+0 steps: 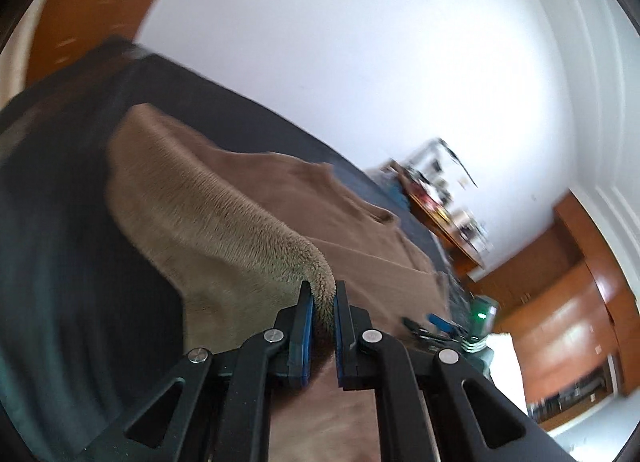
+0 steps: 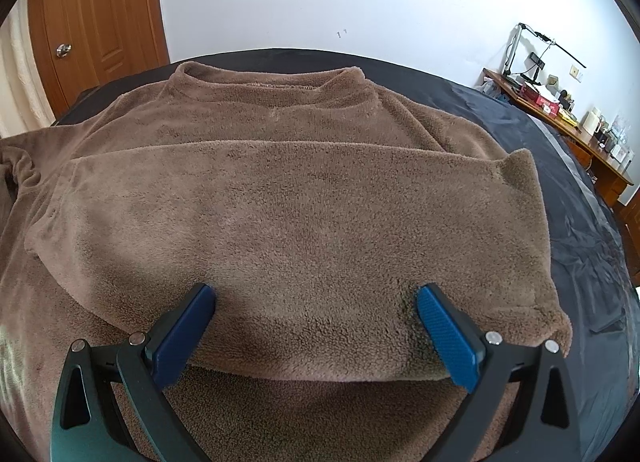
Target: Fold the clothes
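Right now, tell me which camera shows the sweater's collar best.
The right wrist view: the brown sweater lies spread out, its collar sharp at the far edge. The left wrist view is blurred, showing mainly a pinched fold in the left gripper; no collar is discernible.

A black-covered surface (image 2: 560, 149), perhaps a bed, carries a brown fleece sweater (image 2: 300, 201) lying flat.

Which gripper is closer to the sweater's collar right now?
Right. The right gripper hangs open over the folded hem, facing the collar; the left gripper pinches a sleeve out at the side.

Left tongs (image 1: 324, 290) clamped, right tongs (image 2: 316, 294) agape
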A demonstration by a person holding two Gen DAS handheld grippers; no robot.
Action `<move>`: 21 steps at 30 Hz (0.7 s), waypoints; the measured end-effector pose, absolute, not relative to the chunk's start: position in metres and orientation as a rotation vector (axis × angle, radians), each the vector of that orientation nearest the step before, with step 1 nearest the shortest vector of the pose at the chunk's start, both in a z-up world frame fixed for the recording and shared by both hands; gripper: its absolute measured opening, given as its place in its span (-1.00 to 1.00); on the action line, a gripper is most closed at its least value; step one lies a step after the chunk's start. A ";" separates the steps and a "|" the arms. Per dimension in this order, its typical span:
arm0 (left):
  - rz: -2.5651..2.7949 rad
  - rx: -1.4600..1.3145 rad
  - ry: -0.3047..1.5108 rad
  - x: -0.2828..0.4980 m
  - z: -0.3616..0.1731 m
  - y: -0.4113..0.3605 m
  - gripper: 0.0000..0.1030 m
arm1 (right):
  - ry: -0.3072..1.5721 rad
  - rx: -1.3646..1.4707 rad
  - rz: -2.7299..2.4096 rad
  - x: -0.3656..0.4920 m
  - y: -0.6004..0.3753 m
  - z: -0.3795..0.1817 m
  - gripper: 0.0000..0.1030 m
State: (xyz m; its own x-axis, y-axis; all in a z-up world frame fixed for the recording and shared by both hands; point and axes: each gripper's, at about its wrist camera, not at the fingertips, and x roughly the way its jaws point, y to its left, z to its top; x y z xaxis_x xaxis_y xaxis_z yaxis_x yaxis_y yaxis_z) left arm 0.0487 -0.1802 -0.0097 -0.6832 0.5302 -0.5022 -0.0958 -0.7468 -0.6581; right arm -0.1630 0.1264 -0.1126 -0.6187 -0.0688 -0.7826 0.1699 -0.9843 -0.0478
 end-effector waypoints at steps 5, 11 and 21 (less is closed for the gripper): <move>2.302 -1.075 -0.796 0.017 -0.014 -0.126 -0.83 | 0.176 1.302 -2.705 -0.162 0.127 -0.113 0.98; 2.148 -1.154 -0.734 -0.013 -0.031 -0.073 -0.82 | 0.167 1.303 -2.699 -0.164 0.127 -0.113 0.98; 2.162 -1.096 -0.792 -0.028 -0.059 -0.083 -0.82 | 0.156 1.294 -2.700 -0.163 0.128 -0.114 0.98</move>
State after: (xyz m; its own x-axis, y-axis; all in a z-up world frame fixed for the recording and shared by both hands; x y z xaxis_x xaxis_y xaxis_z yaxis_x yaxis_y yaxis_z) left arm -0.0276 -0.0832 -0.0585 -0.4920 0.7170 -0.4939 -0.2282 -0.6536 -0.7216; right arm -0.1625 0.1277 -0.1138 -0.6193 -0.0841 -0.7807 0.1734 -0.9844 -0.0315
